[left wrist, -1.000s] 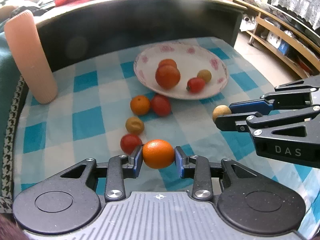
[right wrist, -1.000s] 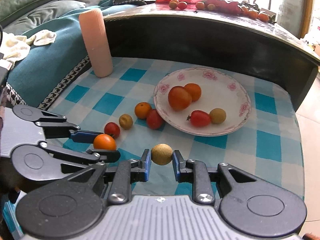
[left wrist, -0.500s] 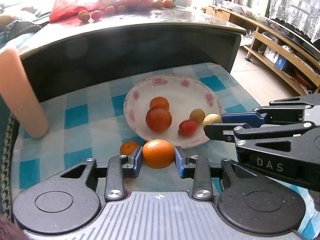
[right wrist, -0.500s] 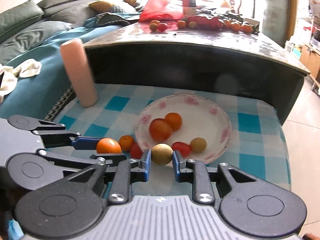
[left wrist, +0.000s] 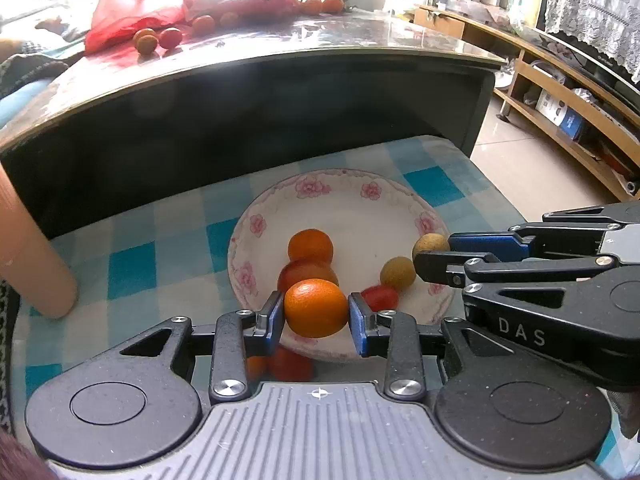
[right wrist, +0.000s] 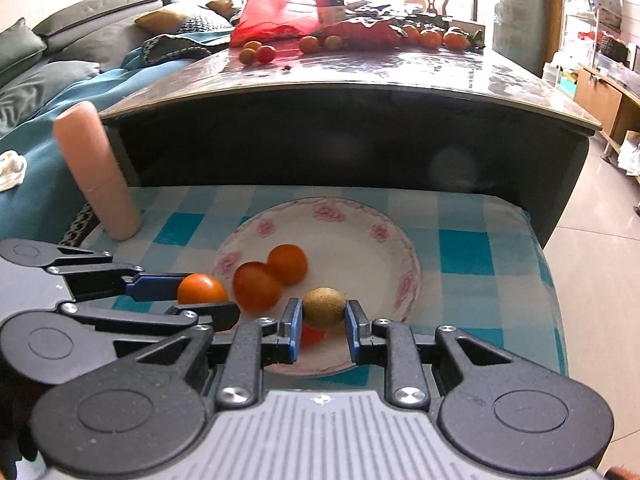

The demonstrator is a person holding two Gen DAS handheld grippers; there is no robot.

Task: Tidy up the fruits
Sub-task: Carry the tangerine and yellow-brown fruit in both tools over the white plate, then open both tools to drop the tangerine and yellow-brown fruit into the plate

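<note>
My left gripper (left wrist: 316,314) is shut on a small orange (left wrist: 315,308) and hovers over the near rim of the white flowered plate (left wrist: 344,196). My right gripper (right wrist: 323,320) is shut on a tan longan (right wrist: 323,307) above the plate's (right wrist: 360,216) near side. Each gripper shows in the other's view: the right gripper (left wrist: 434,256) at the right, the left gripper (right wrist: 204,300) at the left. In the plate lie an orange (left wrist: 311,245), a red tomato (left wrist: 306,270), a small tomato (left wrist: 380,297) and a longan (left wrist: 397,273). Loose fruit (left wrist: 280,364) on the cloth shows under my left jaws.
A blue-and-white checked cloth (right wrist: 460,256) covers the low surface. A pink cylinder (right wrist: 96,176) stands at its back left. Behind rises a dark table (right wrist: 360,80) with a red bag (right wrist: 276,12) and more fruit on top. A sofa is left, shelves right.
Both grippers have carried their fruit forward from the open cloth to above the plate's near edge. The loose fruit on the cloth has slipped below the left jaws.
</note>
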